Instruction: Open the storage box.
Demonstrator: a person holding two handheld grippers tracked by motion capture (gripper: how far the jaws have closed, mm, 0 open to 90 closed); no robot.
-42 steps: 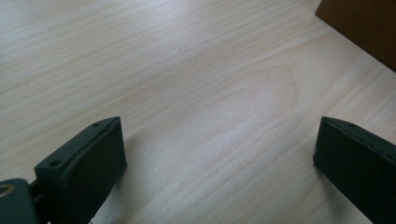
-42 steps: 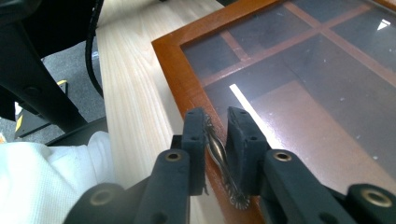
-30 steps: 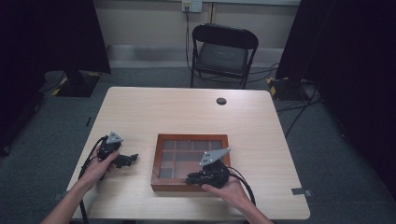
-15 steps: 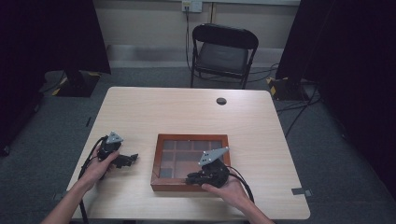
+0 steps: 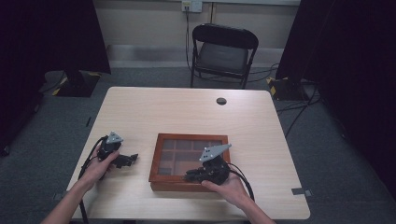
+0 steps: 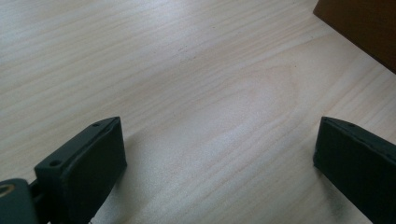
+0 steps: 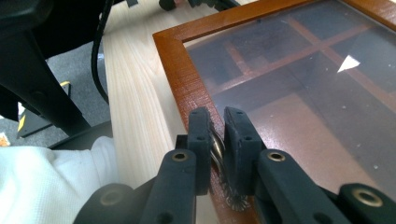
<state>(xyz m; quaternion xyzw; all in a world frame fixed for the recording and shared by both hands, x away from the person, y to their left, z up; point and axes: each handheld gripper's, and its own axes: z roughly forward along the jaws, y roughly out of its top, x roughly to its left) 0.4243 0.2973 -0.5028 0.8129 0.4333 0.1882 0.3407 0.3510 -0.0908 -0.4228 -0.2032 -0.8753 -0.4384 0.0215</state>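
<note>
The wooden box [image 5: 189, 161], a flat case with a red-brown frame and a dark glass lid over a grid of compartments, lies on the desk [image 5: 187, 112] toward its near edge, a little right of the middle and with its long sides roughly parallel to that edge. At the box's near edge, where the frame meets the glass, a small metal clasp [image 7: 217, 148] with a knurled, spring-like look sits between the jaws of the right gripper [image 7: 217, 122]; the two black pads are pressed almost together on it, one against each side. In the high view the right gripper [image 5: 192, 176] rests over the near right part of the lid, its grey three-cornered plate tilted upward, held by the person's right hand [image 5: 229, 186], which comes in from the near edge of the desk. The glass reflects a small bright triangle, and the wooden dividers underneath show through it. The left gripper [image 5: 130, 159] lies on the bare desk just beside the box's left side, not touching it, gripped by the left hand [image 5: 99, 166] near the left part of the near edge. Its jaws are spread wide with nothing but desk between them, and a corner of the box shows beyond its far pad. A small dark round grommet [image 5: 221, 101] sits near the desk's far edge, and a black folding chair [image 5: 223, 53] stands beyond that edge.
</note>
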